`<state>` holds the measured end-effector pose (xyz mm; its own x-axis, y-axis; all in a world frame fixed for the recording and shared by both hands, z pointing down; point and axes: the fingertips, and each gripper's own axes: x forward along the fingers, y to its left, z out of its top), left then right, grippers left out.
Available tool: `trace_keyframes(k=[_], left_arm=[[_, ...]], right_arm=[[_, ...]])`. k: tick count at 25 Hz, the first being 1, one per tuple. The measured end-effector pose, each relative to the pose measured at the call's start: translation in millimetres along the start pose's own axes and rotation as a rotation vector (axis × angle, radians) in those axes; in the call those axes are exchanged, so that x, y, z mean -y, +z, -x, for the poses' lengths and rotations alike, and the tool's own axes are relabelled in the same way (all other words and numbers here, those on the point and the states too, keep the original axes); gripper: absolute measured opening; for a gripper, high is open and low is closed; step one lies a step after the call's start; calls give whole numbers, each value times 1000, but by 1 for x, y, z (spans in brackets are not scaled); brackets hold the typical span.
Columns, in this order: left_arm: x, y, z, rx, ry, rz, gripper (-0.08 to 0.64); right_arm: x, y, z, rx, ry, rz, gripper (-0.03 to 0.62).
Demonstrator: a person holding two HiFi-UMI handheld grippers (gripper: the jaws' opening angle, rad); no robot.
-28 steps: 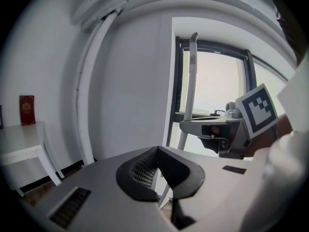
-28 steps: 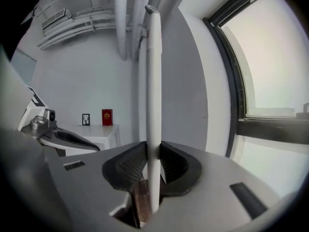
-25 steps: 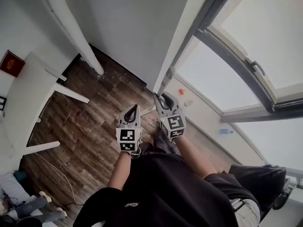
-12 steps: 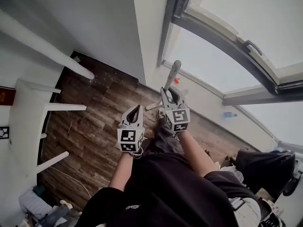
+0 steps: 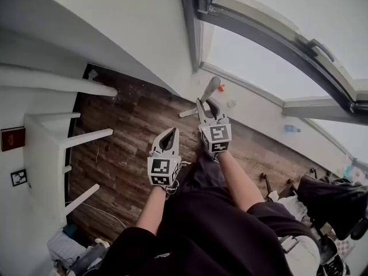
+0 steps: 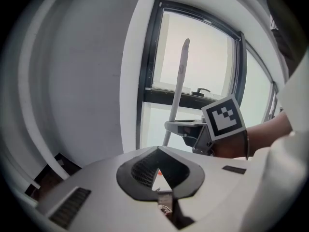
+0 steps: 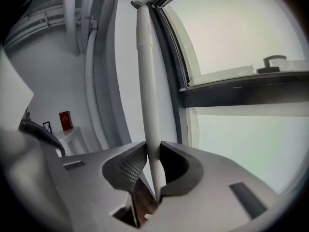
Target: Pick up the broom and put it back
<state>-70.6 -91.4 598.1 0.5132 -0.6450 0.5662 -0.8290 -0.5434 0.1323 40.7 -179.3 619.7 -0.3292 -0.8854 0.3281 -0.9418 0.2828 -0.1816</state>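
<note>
My two claws, and what I wear

My left claw (image 5: 171,131) and right claw (image 5: 207,102) have smooth pale grey shells with small dark slots. The jaw pads are dark grey with a fine grid texture. Each claw carries a white cube (image 5: 160,171) printed with black square markers. I wear a black short-sleeved top (image 5: 218,229).

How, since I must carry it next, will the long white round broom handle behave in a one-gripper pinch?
Probably stiff: the white round broom handle runs straight past the right gripper, no sag. Likely to swivel or slip: a smooth round pole, pinched at one spot, with much length beyond the jaws. Seemingly light: one gripper alone holds it.
</note>
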Motion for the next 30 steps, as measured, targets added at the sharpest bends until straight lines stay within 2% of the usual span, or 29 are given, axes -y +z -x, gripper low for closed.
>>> trace_keyframes(k=[6, 17, 22, 30], left_arm=[[-2, 29, -40, 10, -24, -12, 0], [-2, 43, -110, -39, -16, 20, 0], [0, 56, -132, -9, -11, 57, 0], [-8, 50, -169, -45, -8, 82, 0]], right_arm=[[31, -11, -46, -57, 12, 6, 98], [71, -51, -125, -195, 70, 60, 100], [85, -47, -154, -171, 85, 77, 100], [83, -36, -192, -150, 119, 118, 100]])
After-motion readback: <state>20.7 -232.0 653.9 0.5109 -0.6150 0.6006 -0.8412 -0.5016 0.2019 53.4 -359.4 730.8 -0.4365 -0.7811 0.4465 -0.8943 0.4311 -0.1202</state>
